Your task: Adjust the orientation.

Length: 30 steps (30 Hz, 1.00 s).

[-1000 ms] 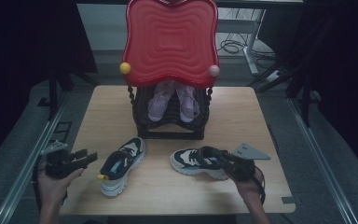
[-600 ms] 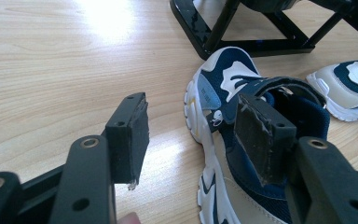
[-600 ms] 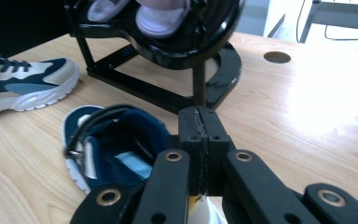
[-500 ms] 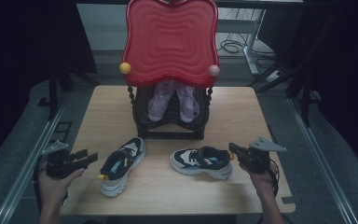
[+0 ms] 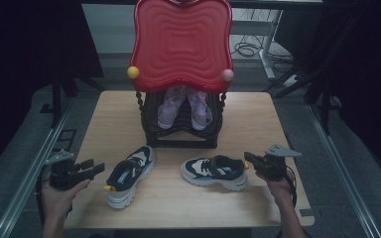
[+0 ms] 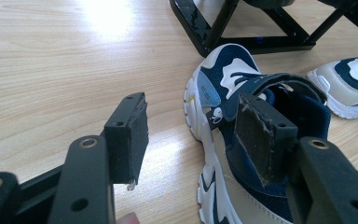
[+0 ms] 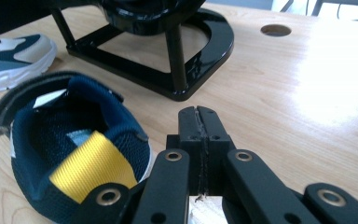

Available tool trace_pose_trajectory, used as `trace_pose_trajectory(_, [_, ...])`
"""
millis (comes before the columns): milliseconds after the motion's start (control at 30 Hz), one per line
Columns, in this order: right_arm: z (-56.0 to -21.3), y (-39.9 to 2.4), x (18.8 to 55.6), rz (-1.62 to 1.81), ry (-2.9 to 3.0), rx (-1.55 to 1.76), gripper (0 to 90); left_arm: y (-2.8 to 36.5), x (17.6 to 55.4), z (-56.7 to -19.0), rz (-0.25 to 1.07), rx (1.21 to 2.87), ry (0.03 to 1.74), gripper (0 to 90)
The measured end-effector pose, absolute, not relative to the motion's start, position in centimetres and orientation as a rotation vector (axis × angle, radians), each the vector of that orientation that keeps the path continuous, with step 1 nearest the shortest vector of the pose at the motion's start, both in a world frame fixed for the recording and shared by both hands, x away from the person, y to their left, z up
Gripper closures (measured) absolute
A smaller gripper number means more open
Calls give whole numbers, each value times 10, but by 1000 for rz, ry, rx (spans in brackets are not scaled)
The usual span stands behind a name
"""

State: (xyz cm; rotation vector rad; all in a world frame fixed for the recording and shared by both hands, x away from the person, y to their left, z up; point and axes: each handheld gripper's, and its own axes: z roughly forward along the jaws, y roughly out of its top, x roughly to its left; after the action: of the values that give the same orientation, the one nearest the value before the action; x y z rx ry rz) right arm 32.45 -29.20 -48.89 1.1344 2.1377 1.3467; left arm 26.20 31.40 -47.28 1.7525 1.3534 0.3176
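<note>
Withdrawn right gripper [image 5: 250,159], jaws pressed together, sits just behind right sneaker's [image 5: 214,171] heel.

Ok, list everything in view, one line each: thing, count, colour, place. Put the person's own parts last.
Table: one, light wood, centre of the high view.
Rack: one, black, at the table's far middle.
Red panel: one, wavy-edged, upright above the rack, with a yellow ball and a pink ball at its lower corners.
Pink shoes: two, inside the rack.
Left sneaker: one, navy, white and beige, front left of the table.
Right sneaker: one, same colours, front right, yellow heel tab.
Left tongs: black, open, beside the left sneaker, empty.
Right tongs: black, shut, by the right sneaker's heel, empty.
</note>
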Motion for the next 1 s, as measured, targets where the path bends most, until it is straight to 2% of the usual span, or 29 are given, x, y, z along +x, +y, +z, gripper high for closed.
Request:
trace_pose_trajectory(467, [-503,-286,326,1330,2197,1136,890,316,261,-473,319,1749,1354,437])
trace_pose_trajectory(1000, [-503,-288,311,1339,2209,1121,891,319,261,-474,314,1749,1356,436])
